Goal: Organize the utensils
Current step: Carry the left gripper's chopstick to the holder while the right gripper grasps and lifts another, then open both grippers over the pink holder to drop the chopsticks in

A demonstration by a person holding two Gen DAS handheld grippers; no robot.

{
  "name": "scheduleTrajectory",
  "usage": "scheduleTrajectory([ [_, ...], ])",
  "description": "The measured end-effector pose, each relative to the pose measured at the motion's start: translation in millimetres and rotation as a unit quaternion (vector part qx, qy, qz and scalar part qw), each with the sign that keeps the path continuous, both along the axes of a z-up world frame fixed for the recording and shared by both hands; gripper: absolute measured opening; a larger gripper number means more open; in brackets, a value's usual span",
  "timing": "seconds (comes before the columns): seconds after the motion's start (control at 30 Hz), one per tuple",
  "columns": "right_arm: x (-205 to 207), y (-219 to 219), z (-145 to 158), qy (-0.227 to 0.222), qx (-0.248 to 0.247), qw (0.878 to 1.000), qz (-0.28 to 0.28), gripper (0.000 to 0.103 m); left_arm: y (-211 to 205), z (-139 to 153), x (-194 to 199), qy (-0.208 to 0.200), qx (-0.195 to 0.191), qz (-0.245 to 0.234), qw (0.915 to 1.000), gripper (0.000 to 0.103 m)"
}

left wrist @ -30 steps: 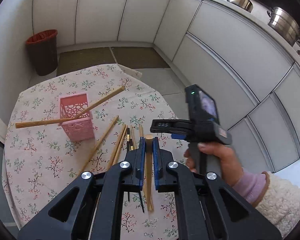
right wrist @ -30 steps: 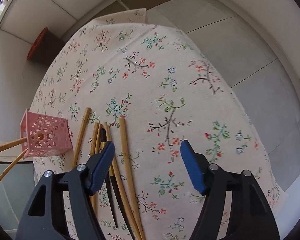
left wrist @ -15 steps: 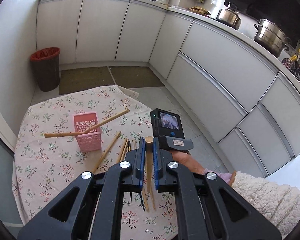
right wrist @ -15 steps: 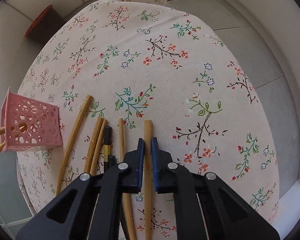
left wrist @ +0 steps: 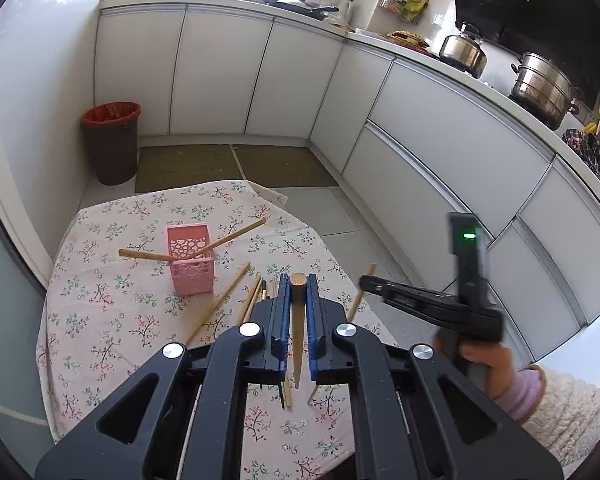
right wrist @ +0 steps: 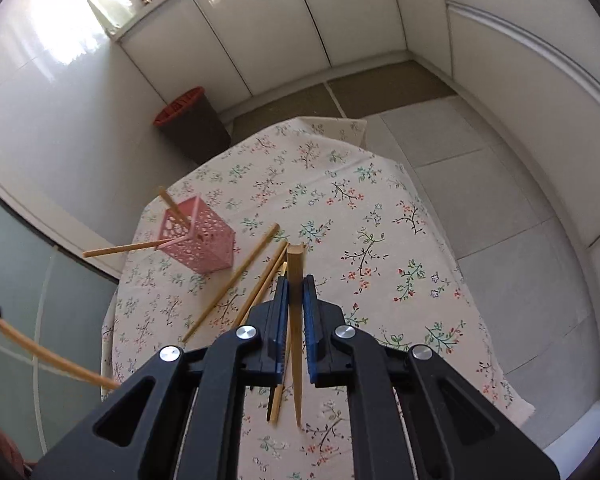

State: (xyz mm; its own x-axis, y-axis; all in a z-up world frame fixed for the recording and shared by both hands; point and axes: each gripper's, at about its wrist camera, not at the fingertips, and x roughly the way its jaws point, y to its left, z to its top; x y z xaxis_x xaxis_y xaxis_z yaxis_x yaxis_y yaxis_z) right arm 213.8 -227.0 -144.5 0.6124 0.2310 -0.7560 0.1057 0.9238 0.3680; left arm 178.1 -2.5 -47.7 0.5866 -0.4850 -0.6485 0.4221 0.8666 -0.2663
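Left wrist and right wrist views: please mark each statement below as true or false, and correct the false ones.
1. Each gripper holds a wooden chopstick. True: left gripper and right gripper are both shut on one.
2. The pink basket is empty. False: two chopsticks stick out of it.
3. Loose chopsticks lie on the floral tablecloth. True.
4. The waste bin stands on the table. False: it stands on the floor.

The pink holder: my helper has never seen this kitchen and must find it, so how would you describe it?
Start at the round table under the floral tablecloth. On its near-left part stands the pink holder, a small square basket with two wooden chopsticks leaning out. It is the only pink, upright, hole-patterned thing; loose chopsticks lie flat beside it.
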Motion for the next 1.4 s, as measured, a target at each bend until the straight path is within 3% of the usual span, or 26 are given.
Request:
scheduleTrajectory([
  [0.17, -35, 7, 43, -0.037, -0.007, 0.999, 0.017, 0.008, 6, 16, -13, -0.015, 0.006, 0.016, 0.9997, 0.007],
  [0.37, -48, 13, 105, -0.086, 0.007, 0.996, 0.033, 0.008, 15, 47, -12, -0.043, 0.019, 0.038, 0.9982, 0.007],
  [0.57, -44, 23, 163, -0.145, 0.004, 0.988, 0.044, 0.008, 31, 78, 15, -0.072, 0.022, 0.079, 0.994, 0.007],
  [0.7, -32, 28, 182, -0.169, 0.022, 0.984, 0.045, 0.008, 37, 85, 43, -0.087, 0.025, 0.111, 0.9897, 0.006],
  [0.97, 9, 48, 184, -0.19, 0.035, 0.98, 0.051, 0.008, 37, 66, 116, -0.088, 0.042, 0.166, 0.9813, 0.006],
  [1.13, 38, 60, 172, -0.201, 0.027, 0.978, 0.05, 0.008, 39, 35, 152, -0.079, 0.057, 0.179, 0.979, 0.007],
  [1.23, 56, 66, 160, -0.197, 0.027, 0.979, 0.051, 0.008, 39, 8, 167, -0.055, 0.06, 0.169, 0.9822, 0.007],
  [1.27, 61, 67, 156, -0.195, 0.028, 0.979, 0.051, 0.008, 38, -1, 169, -0.048, 0.06, 0.164, 0.9835, 0.008],
  [1.33, 72, 72, 147, -0.192, 0.025, 0.98, 0.05, 0.008, 41, -13, 168, -0.036, 0.053, 0.155, 0.9859, 0.029],
  [1.4, 81, 77, 138, -0.19, 0.021, 0.98, 0.051, 0.008, 49, -17, 163, -0.035, 0.034, 0.161, 0.9857, 0.029],
])
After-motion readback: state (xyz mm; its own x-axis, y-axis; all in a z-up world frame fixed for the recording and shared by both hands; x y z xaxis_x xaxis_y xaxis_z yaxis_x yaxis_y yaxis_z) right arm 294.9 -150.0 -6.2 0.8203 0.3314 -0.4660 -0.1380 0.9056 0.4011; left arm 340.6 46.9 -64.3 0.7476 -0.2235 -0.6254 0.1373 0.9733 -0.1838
